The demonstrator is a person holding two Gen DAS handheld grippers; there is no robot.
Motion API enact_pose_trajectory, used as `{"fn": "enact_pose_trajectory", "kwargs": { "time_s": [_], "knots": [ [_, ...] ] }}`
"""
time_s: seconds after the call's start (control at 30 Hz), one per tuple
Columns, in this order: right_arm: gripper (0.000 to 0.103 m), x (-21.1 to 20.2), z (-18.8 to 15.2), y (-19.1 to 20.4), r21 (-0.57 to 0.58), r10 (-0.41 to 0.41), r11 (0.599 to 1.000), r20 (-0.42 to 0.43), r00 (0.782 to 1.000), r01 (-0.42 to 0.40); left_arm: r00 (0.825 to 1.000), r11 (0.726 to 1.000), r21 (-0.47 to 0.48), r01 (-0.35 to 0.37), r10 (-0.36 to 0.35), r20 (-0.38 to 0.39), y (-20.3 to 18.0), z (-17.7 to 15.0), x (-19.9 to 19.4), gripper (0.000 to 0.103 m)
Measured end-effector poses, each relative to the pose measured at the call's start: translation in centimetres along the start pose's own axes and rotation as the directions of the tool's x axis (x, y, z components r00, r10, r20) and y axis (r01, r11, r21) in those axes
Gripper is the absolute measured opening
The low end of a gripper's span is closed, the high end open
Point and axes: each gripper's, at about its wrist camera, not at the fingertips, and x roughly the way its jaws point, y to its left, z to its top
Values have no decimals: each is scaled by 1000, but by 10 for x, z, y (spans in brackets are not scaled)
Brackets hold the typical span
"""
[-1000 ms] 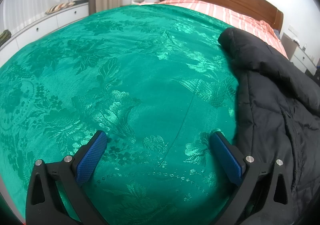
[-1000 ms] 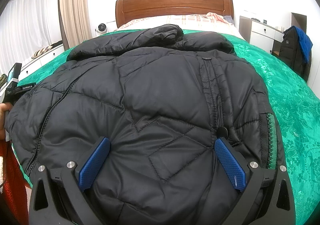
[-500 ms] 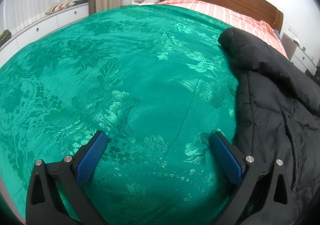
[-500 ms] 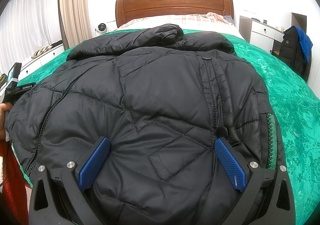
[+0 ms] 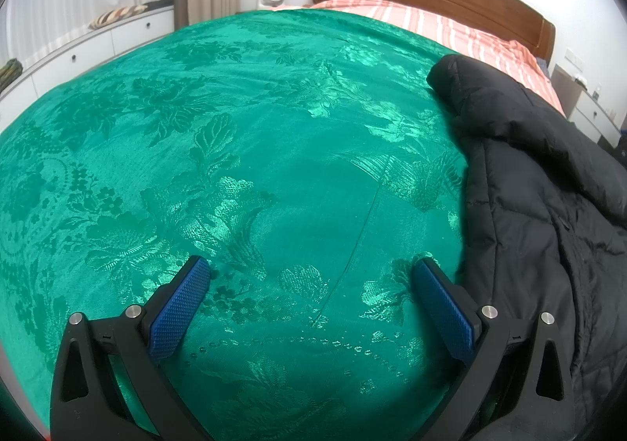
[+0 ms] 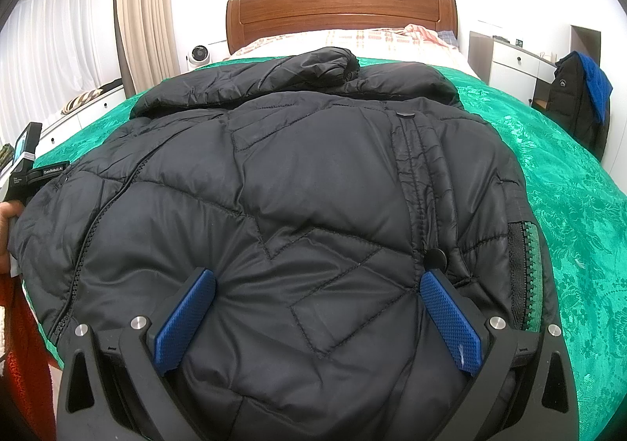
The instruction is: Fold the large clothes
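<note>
A black quilted puffer jacket (image 6: 298,182) lies spread on the green bedspread (image 6: 568,190), collar toward the headboard. My right gripper (image 6: 317,284) is open just above the jacket's lower part, its blue pads apart and holding nothing. In the left wrist view the jacket (image 5: 548,198) lies at the right. My left gripper (image 5: 309,276) is open over bare green bedspread (image 5: 235,127) to the jacket's left, and it is empty. The left gripper's body shows at the left edge of the right wrist view (image 6: 27,166).
A wooden headboard (image 6: 341,9) and striped pillows (image 5: 431,25) are at the far end. White drawers (image 5: 78,49) run along the left wall; a nightstand (image 6: 513,60) and a dark coat on a chair (image 6: 580,100) stand at right. A small fan (image 6: 198,53) sits by the curtain.
</note>
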Motion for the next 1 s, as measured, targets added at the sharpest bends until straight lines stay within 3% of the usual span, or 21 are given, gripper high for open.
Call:
{"fn": "enact_pose_trajectory", "kwargs": {
  "time_s": [0.5,0.63,0.67,0.73,0.8,0.87,0.93,1.0],
  "knots": [
    [103,0,1,0,-2,-3,1000,0,1000,3,1000,1000,-1,-6,6,-6,0,1,0,103],
    [103,-2,10,-2,-12,22,1000,-65,998,-23,995,999,19,-29,31,-91,-3,11,-3,102],
    [102,-7,17,-8,-9,54,998,-104,993,-56,992,1000,16,-13,15,-126,-1,17,-8,101],
    [102,-28,30,-24,31,116,993,-105,988,-113,989,996,-34,79,-83,-123,6,23,-27,101],
    [102,-58,40,-45,65,114,992,-48,992,-111,966,971,-79,225,-233,-114,15,25,-53,101],
    [102,-85,48,-75,87,69,994,-15,998,-67,933,947,-76,312,-321,-161,14,22,-67,101],
    [102,-96,48,-103,127,29,992,-41,999,-24,884,914,-60,402,-404,-235,7,9,-76,101],
    [102,-96,36,-136,225,38,974,-120,992,-10,841,887,-36,460,-449,-302,-5,-9,-79,101]
  ]
}}
